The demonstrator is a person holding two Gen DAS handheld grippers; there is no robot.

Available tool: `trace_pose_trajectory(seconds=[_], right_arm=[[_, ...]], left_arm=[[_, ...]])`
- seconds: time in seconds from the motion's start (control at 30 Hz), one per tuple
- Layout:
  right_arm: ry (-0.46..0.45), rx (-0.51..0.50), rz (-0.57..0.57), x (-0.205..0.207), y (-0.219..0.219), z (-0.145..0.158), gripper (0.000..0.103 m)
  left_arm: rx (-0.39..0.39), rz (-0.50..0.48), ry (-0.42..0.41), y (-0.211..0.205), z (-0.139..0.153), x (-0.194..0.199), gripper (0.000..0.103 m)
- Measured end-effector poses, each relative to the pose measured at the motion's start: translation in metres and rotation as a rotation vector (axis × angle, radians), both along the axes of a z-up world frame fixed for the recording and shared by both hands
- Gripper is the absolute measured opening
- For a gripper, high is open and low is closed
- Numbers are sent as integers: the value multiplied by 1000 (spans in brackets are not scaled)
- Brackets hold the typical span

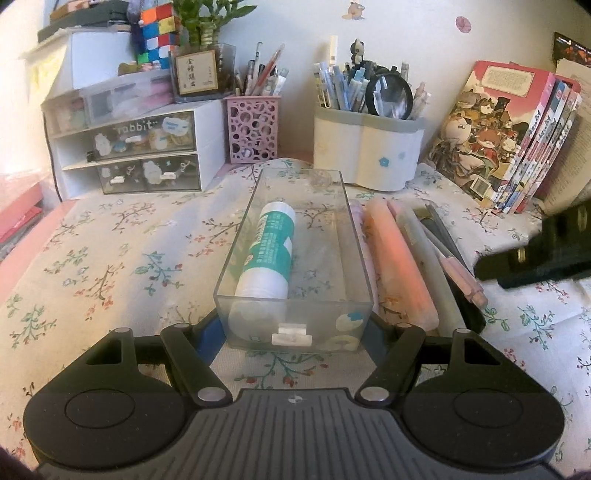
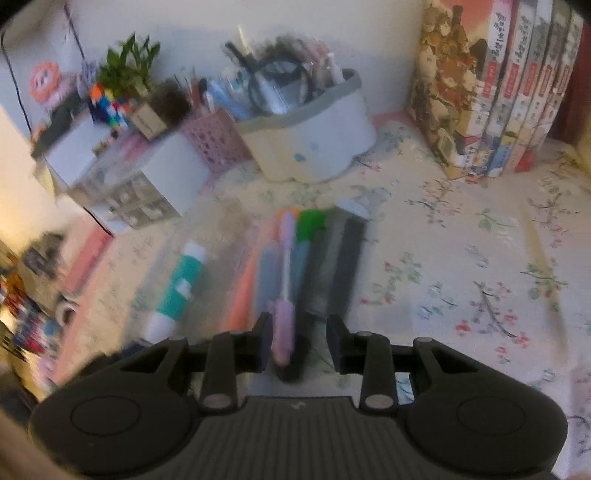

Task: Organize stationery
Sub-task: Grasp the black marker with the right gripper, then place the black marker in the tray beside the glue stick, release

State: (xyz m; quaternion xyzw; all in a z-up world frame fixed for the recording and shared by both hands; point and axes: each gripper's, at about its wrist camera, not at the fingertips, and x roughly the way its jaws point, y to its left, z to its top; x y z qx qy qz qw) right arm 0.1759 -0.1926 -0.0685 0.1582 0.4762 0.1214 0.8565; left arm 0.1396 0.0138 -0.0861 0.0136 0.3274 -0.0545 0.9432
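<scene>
- L gripper (image 1: 295, 325): fingers clamp 1 clear tray (image 1: 295, 314), 1 glue stick (image 1: 267, 251) inside.
- R gripper (image 2: 300, 341): fingers spread round 1 purple pen (image 2: 285, 280).
- Pens (image 1: 417, 258) beside tray, count unclear.

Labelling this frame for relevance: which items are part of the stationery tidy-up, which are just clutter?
In play:
clear plastic drawer tray
teal-and-white glue stick lying inside it
row of loose pens and markers beside the tray
left gripper, straddling the tray's front
right gripper, open over the pens

Background:
pink perforated pen cup
white desk organiser
upright books
colourful puzzle cube
</scene>
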Motion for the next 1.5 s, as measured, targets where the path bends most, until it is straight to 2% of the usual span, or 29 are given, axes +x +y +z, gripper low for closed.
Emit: trace_pose_trajectory(seconds=[0.1,0.27,0.43,0.57,0.6,0.87,1.1,1.3,1.5], right_arm=[[42,-17,-17,-2,-3,-13,27],[20,-22,7,5,10,-10,26],[52,-6,-21,18,16,-17,25],[38,-46,-14,21,22,-16,24],[42,-39,-16,22,20,-17,14],[69,34,-96,18,4,-17,11],[109,227,-162,16,-12,-19,11],[87,299,-213,8,-22,-9,11],[62,356,-199,8,-16,3,11]], left_arm=[[1,3,-8,1,-1,-2,72],[1,6,-4,2,0,-3,72],[3,17,-5,4,0,-4,72],[12,21,-11,1,-1,-4,72],[12,22,-11,1,-1,-4,72],[10,34,0,0,0,-2,72],[12,40,-6,-1,-1,0,72],[12,41,-18,-1,-3,1,72],[9,36,-27,0,-3,-1,72]])
